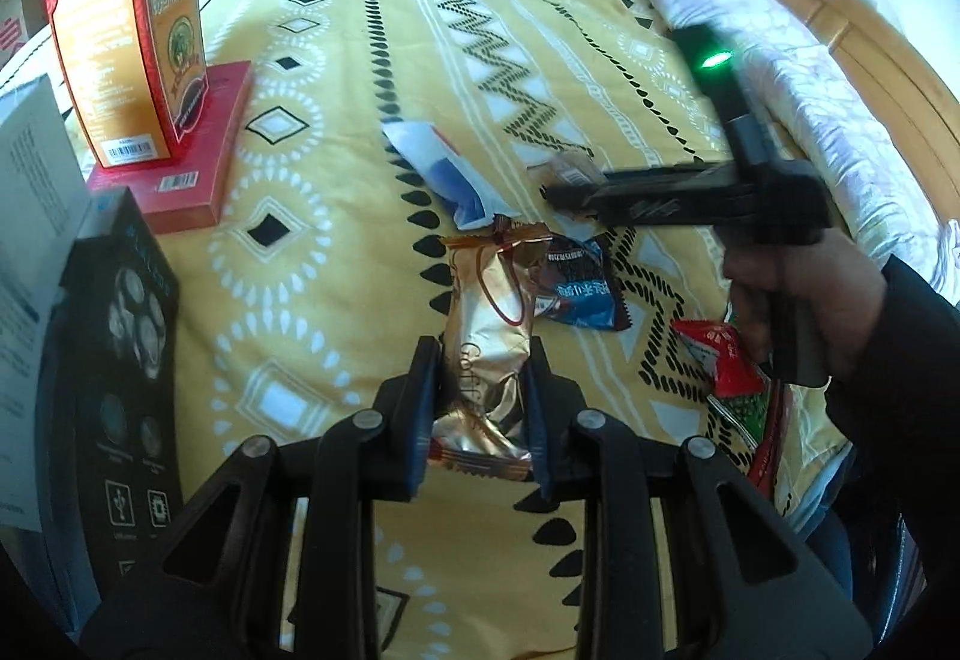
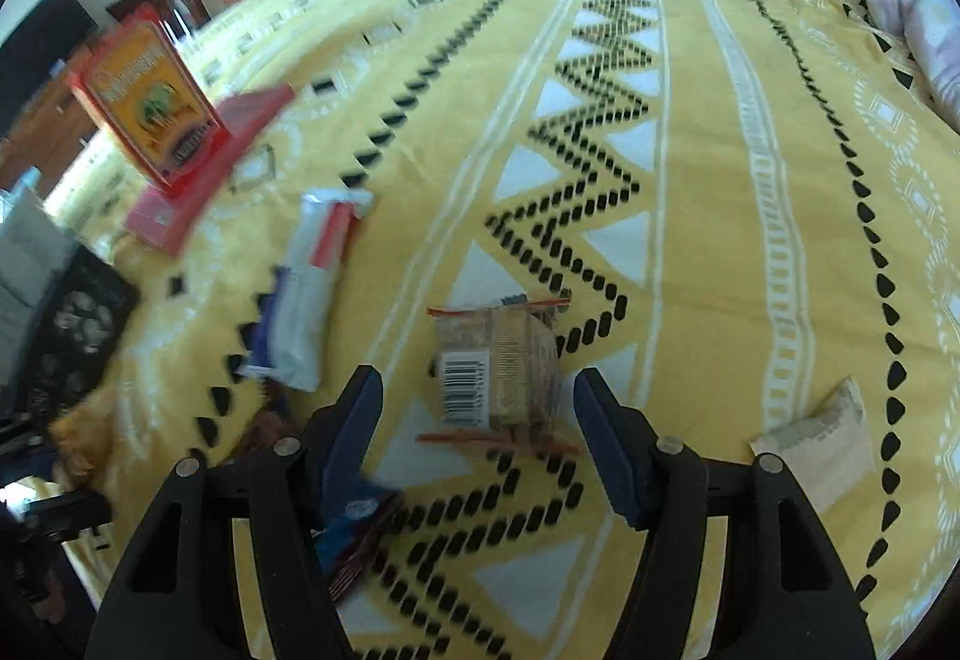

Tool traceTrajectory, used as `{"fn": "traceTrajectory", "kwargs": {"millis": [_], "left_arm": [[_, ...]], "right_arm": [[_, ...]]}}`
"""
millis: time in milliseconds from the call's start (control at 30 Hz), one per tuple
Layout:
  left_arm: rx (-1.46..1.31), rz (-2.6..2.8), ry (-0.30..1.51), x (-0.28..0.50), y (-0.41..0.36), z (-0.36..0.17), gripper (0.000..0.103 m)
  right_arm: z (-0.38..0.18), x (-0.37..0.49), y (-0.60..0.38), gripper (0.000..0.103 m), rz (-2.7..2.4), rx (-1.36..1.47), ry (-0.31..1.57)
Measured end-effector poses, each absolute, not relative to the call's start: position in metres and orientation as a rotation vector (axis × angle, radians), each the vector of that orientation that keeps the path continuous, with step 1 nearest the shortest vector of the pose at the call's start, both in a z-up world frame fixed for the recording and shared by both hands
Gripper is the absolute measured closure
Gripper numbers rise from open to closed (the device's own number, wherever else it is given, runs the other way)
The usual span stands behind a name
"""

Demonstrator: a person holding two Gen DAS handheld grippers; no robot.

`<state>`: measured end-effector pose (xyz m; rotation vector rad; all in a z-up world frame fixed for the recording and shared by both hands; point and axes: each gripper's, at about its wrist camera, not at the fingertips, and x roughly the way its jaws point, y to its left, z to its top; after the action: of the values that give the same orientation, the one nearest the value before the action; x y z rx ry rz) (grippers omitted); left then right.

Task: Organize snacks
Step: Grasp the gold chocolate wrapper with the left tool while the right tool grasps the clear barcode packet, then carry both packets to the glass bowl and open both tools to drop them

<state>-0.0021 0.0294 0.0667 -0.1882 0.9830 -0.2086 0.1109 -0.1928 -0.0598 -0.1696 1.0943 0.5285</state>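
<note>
Lettering "Coff…", seemingly, marks gold packet [image 1: 486,354] pinched by left gripper [image 1: 480,408].

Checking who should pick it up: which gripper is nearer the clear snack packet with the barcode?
Right. The right gripper is open with the clear barcode packet just ahead between its jaws. The left gripper is shut on the gold wrapper, farther off.

Six snack packets lie on the bed: gold [image 1: 486,354], dark blue [image 1: 579,288], red [image 1: 729,360], white-and-blue [image 1: 447,174], clear [image 2: 498,366] and pale [image 2: 822,438]. Two red boxes stand stacked: the upright box [image 1: 129,54] on the flat box [image 1: 180,162].
</note>
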Motion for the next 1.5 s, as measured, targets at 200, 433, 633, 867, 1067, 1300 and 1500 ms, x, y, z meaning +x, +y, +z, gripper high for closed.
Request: {"fn": "traceTrajectory", "kwargs": {"millis": [200,433,633,867,1067,1300,1500], "left_arm": [[-0.192,-0.21,0.94,-0.007,0.032,0.084,0.076],[-0.198,-0.134,0.817,-0.027,0.063,0.148,0.076],[-0.219,0.069,0.733,-0.063,0.141,0.196,0.076],[-0.277,0.405,0.693,-0.127,0.259,0.214,0.076],[-0.355,0.619,0.754,-0.165,0.33,0.189,0.076],[-0.394,0.666,0.785,-0.173,0.356,0.169,0.076],[-0.41,0.65,0.772,-0.192,0.371,0.179,0.075]], "right_arm": [[-0.055,0.111,-0.204,0.057,0.494,-0.119,1.078],[0.042,0.06,-0.207,0.058,0.542,-0.004,0.869],[0.133,0.014,-0.125,0.058,0.728,-0.014,0.721],[0.184,-0.045,0.024,0.058,1.021,-0.063,0.683],[0.178,-0.092,0.147,0.058,1.212,-0.129,0.734],[0.146,-0.123,0.238,0.058,1.28,-0.223,0.806],[0.139,-0.126,0.252,0.058,1.269,-0.264,0.828]]}}
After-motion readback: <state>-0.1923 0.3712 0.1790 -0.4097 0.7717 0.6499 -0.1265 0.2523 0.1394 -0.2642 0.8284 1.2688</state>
